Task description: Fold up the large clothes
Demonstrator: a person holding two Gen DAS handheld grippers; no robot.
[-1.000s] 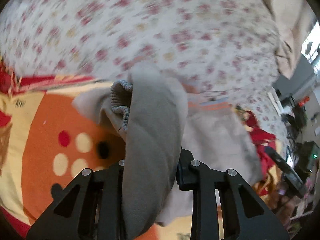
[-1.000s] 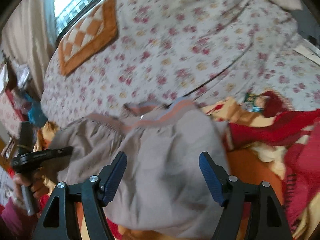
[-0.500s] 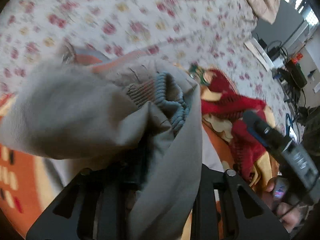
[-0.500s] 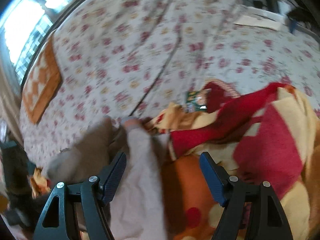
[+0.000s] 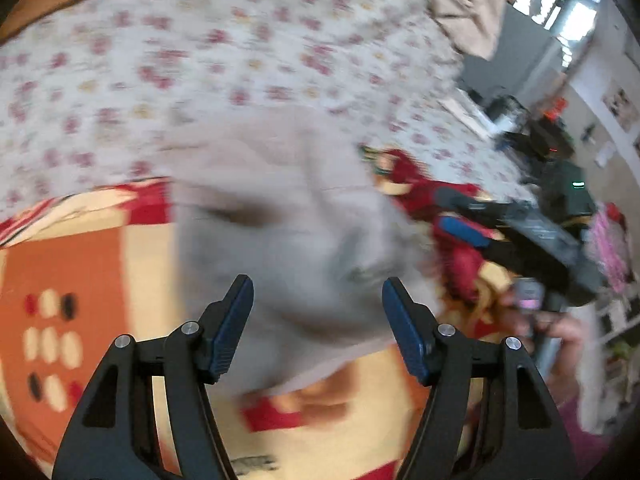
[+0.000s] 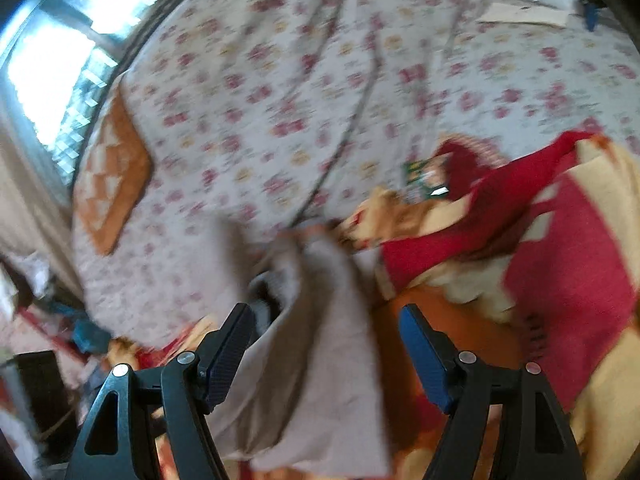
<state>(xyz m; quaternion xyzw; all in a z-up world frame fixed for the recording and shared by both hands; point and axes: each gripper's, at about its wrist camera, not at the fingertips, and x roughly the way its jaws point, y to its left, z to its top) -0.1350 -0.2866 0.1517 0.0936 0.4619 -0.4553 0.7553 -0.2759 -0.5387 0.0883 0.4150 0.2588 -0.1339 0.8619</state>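
Observation:
A grey-beige garment (image 5: 280, 240) lies bunched on an orange, red and cream blanket (image 5: 72, 272). My left gripper (image 5: 318, 328) is open and empty just above the garment's near part. The right gripper (image 5: 464, 236) shows at the right of the left wrist view, beside the garment. In the right wrist view the garment (image 6: 320, 360) lies folded in a strip under my right gripper (image 6: 326, 354), which is open and empty over it. Both views are blurred by motion.
A floral bedsheet (image 5: 200, 60) covers the bed beyond the blanket (image 6: 560, 260). An orange checked cushion (image 6: 110, 184) lies at the far left near a window. Dark equipment and clutter (image 5: 560, 184) stand past the bed's right edge.
My left gripper has let go of the garment and opened; the garment has dropped onto the blanket. My right gripper stayed open and shifted over the garment.

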